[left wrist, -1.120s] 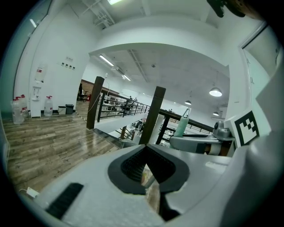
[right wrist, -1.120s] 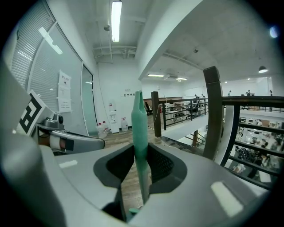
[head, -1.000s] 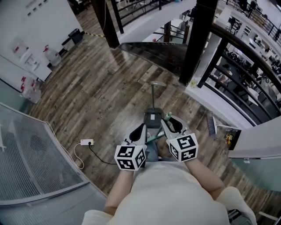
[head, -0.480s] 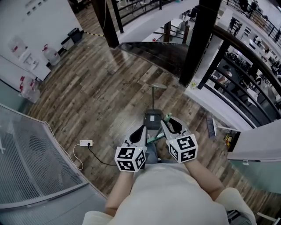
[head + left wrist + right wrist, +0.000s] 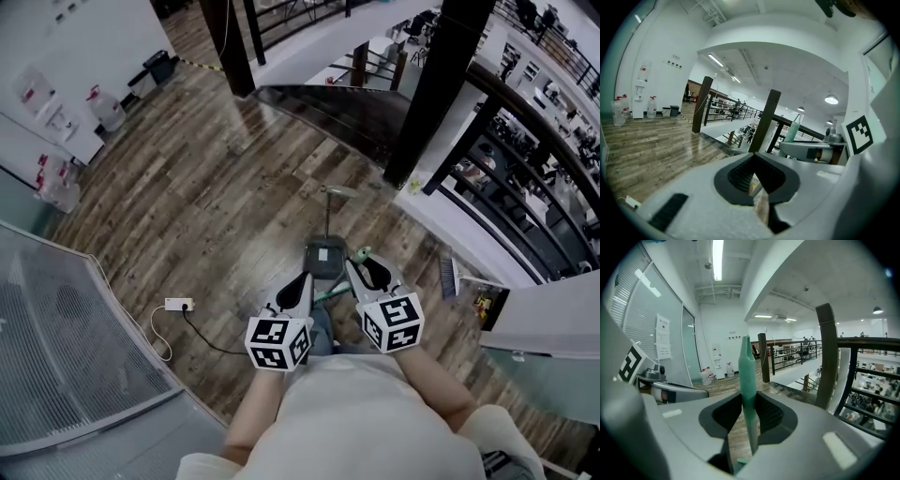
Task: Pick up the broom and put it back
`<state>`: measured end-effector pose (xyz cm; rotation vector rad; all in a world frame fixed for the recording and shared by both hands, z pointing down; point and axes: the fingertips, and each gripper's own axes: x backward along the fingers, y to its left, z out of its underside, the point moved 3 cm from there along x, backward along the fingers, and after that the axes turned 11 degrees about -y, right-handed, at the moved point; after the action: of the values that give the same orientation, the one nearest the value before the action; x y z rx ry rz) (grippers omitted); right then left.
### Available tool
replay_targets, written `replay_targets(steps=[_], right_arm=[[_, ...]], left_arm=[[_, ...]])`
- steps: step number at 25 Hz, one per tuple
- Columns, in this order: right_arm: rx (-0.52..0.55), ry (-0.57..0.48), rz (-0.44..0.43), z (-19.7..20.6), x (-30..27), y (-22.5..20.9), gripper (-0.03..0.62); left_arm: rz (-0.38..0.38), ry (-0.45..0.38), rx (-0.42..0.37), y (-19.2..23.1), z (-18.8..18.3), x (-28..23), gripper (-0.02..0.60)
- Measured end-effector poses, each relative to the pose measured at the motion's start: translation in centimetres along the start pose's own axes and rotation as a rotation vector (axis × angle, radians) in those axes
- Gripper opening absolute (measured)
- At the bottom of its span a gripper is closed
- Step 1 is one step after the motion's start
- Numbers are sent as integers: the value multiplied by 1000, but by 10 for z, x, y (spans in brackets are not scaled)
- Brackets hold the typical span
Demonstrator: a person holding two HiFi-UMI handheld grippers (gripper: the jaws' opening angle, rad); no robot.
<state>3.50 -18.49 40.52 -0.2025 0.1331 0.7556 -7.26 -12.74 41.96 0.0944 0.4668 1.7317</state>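
Note:
A mint-green broom handle (image 5: 746, 380) stands upright between the pads of my right gripper (image 5: 747, 408), which is shut on it. In the head view its tip (image 5: 360, 252) pokes up beside the right gripper (image 5: 356, 259), and the shaft slants down-left under my hands. The left gripper (image 5: 305, 279) sits alongside, its jaws closed to a point with nothing seen held (image 5: 754, 176). A grey dustpan (image 5: 324, 259) with a thin upright pole stands on the wood floor just ahead of both grippers. The broom's head is hidden below my arms.
A white power strip (image 5: 178, 304) with a black cable lies on the floor at left. A black pillar (image 5: 436, 84), a dark railing (image 5: 525, 141) and a stair opening (image 5: 328, 108) lie ahead. A curved glass wall (image 5: 66, 347) is at left, water bottles (image 5: 105, 108) far left.
The whole view has drifted a little as the person moves with both grippers. The right gripper's hold on the green handle and the left gripper's closed jaws look the same.

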Motion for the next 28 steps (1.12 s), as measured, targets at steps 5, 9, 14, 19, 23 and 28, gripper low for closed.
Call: replay_targets(steps=[5, 9, 14, 19, 23, 28], right_arm=[[-6, 12, 6, 2, -21, -8, 103], [-10, 19, 8, 5, -37, -15, 103], [-14, 30, 14, 9, -57, -22, 103], [-23, 43, 26, 15, -75, -33, 103], [-27, 56, 39, 23, -89, -38, 103], [-30, 78, 47, 33, -108, -49, 104]], left_arm=[[-3, 10, 7, 16, -2, -16, 3], [-2, 21, 4, 27, -2, -30, 3], [-4, 33, 5, 40, -5, -46, 3], [-11, 52, 8, 54, -4, -61, 3], [-14, 69, 7, 68, -1, -71, 3], [-20, 91, 16, 83, 4, -89, 3]])
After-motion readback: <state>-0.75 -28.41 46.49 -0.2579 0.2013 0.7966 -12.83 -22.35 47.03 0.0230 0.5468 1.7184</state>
